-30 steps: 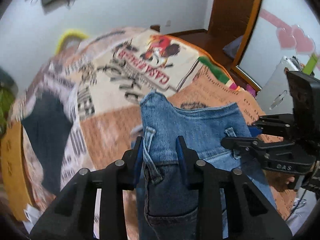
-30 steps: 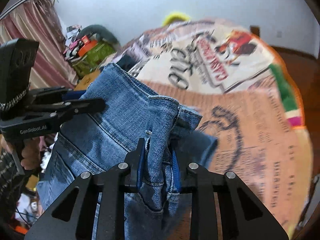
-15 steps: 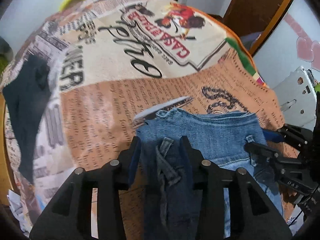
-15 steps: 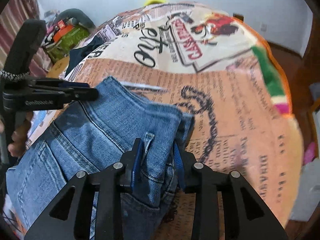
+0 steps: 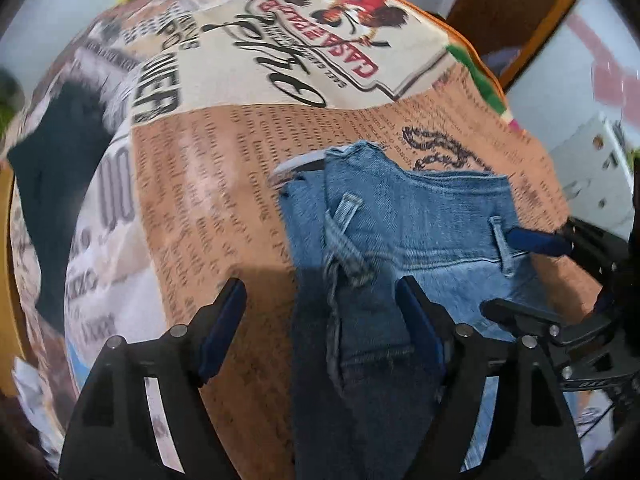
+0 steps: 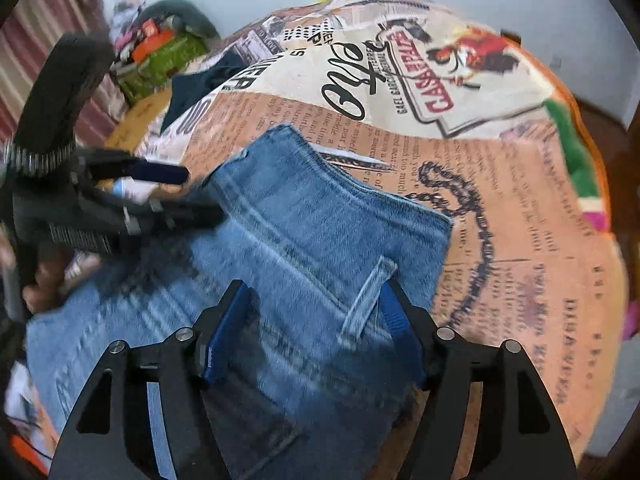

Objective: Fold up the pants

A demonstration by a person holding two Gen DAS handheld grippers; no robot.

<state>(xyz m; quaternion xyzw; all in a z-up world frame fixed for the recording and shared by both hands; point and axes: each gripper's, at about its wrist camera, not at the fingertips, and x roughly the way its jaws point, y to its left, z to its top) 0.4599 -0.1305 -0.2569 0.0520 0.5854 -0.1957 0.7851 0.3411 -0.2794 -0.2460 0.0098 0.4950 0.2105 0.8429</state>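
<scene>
Blue jeans (image 5: 400, 216) lie flat on the printed bedspread (image 5: 224, 184), waistband end toward the far side. My left gripper (image 5: 320, 300) hovers just above their left edge. Its jaws are opening, with a belt loop and a denim fold between them, and the pads stand clear of the cloth. My right gripper (image 6: 314, 300) is over the jeans' (image 6: 312, 224) right corner, jaws also opening, a belt loop (image 6: 368, 296) between them untouched. Each gripper shows in the other's view: the right gripper (image 5: 520, 272) and the left gripper (image 6: 188, 194), held by a hand (image 6: 40, 280).
A dark garment (image 5: 52, 184) lies on the bed's left side. Bags and clutter (image 6: 160, 56) sit beyond it by a striped curtain. A white box (image 5: 592, 168) and a wooden door (image 5: 500, 20) stand off the bed's right edge.
Both grippers came down with the jeans, laid them on the bedspread and opened their jaws, letting go of the waistband.
</scene>
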